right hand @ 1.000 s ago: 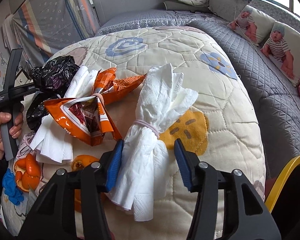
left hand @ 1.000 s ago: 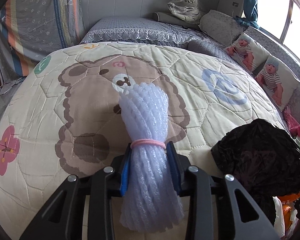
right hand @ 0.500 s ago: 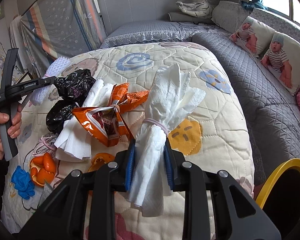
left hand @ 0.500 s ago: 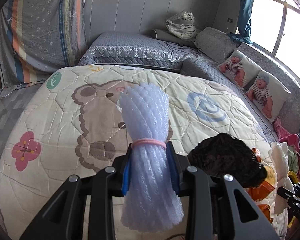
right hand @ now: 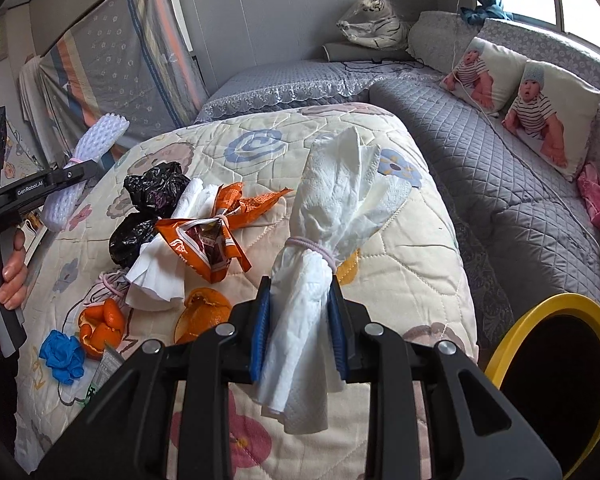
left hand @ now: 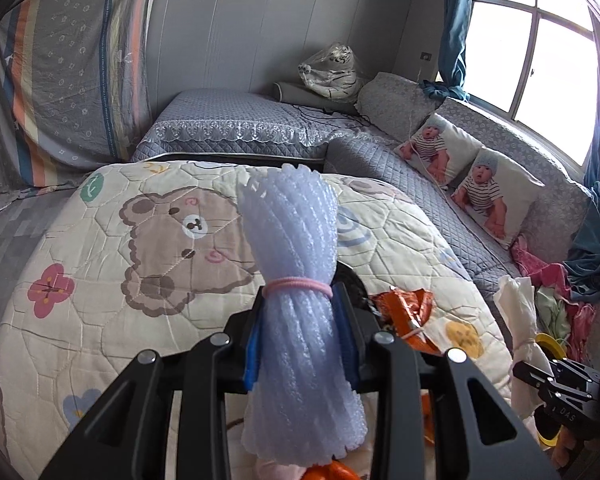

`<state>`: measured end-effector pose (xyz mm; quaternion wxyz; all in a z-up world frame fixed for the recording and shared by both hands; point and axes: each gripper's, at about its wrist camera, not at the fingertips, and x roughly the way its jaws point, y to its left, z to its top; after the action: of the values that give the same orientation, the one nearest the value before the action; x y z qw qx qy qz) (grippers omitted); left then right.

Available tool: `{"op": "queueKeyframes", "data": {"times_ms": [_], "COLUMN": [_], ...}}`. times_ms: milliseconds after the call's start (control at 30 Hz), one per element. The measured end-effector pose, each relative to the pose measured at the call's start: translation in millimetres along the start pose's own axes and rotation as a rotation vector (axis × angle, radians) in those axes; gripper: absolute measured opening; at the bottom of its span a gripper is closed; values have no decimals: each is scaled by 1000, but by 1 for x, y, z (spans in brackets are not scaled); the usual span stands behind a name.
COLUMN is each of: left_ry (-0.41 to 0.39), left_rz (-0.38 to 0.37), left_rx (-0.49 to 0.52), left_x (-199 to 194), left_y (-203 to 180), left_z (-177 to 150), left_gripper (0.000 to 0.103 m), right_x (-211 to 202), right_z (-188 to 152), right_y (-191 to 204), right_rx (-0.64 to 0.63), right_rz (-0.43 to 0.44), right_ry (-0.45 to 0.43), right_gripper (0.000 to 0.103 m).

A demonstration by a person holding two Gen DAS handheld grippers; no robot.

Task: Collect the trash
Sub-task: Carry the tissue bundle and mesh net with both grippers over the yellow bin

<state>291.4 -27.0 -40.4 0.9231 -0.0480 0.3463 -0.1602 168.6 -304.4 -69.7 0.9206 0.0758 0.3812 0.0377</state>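
Note:
My left gripper (left hand: 302,336) is shut on a bundle of pale foam net (left hand: 296,280) tied with a pink band, held above the quilt; it also shows in the right wrist view (right hand: 80,168). My right gripper (right hand: 300,320) is shut on a bundle of white tissue (right hand: 332,216) tied with a pink band, lifted off the quilt; it also shows in the left wrist view (left hand: 518,320). On the quilt lie an orange snack bag (right hand: 208,240), a black plastic bag (right hand: 148,204), another white tissue bundle (right hand: 156,276), orange peels (right hand: 100,324) and a blue glove (right hand: 62,354).
A yellow-rimmed bin (right hand: 556,376) with a dark inside stands at the lower right, beside the bed. The cartoon quilt (right hand: 400,280) covers the bed. A grey sofa with two baby-print cushions (right hand: 520,96) runs along the right.
My right gripper closed on the white tissue bundle and lifted it. My left gripper rose and pulled back with the foam net. The yellow bin came further into view.

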Motion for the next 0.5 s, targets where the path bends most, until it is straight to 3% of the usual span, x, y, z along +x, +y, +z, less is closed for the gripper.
{"op": "queueKeyframes", "data": {"times_ms": [500], "left_ry": [-18], "left_rz": [-164], "left_rx": [123], "left_x": [-12], "left_y": [-130], "left_z": [-22], "left_gripper": [30], "right_x": [-52], "right_z": [-25], "right_y": [-69], "right_rx": [103], "right_rz": [-70], "right_ry": [-72], "right_gripper": [25]}}
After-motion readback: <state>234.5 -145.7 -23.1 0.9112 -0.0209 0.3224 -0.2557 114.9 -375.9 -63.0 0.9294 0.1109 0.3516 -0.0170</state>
